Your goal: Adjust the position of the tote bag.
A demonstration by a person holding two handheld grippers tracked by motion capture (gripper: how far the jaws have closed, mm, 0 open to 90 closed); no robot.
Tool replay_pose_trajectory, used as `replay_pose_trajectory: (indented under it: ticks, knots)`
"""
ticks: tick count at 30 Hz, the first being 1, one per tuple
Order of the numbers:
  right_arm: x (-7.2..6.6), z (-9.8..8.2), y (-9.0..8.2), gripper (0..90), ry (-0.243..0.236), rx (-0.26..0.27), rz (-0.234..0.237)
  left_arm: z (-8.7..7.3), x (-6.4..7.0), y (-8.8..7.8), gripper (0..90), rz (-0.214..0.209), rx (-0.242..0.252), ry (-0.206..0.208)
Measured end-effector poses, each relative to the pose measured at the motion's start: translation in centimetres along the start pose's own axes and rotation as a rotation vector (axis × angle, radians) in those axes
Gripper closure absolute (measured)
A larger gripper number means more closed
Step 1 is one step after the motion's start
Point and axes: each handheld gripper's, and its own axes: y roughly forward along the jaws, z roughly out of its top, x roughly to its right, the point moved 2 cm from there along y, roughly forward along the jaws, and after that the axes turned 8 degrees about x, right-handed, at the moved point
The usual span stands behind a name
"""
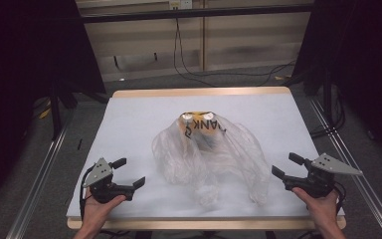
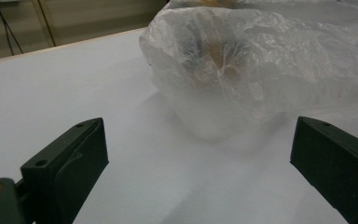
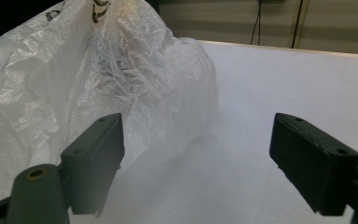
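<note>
A big white table (image 1: 129, 124) sits in the middle of the room. It has a thin wood edge all the way around. There is lots of bare table on the left side, on the right side and at the far end.

A crinkly see-through plastic bag (image 1: 214, 159) lies in the middle of the table, a bit nearer the person's edge. It is puffy and wrinkled, with shiny folds. Something orange and white with dark letters (image 1: 204, 124) shows inside at its far end. The bag's near end stops close to the front edge of the table.

The left gripper (image 1: 129, 173) is held in the left hand (image 1: 99, 206) near the front left corner. Its two black jaws are spread wide apart with nothing between them. It is near the bag but not touching it. In the left gripper view the bag (image 2: 242, 60) bulges up ahead of the jaws.

The right gripper (image 1: 286, 166) is held in the right hand (image 1: 323, 204) near the front right corner. Its jaws are wide apart too, and they hold nothing. In the right gripper view the bag (image 3: 98, 79) sits just by the left jaw. I cannot tell if it touches.

The floor (image 1: 144, 84) around the table is grey. Black cables (image 1: 189, 69) lie on it behind the table, by a pale wall (image 1: 243, 35). Metal rails (image 1: 35, 184) run along both sides, and the corners of the room are dark.
</note>
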Motion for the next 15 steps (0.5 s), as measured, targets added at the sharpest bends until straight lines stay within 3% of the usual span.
replay_pose_trajectory:
  ticks: [15]
  knots:
    - [-0.25, 0.10, -0.04, 29.6, 0.012, -0.043, 0.064, 0.18, 0.90, 0.33, 5.2, -0.045, -0.020, 0.018]
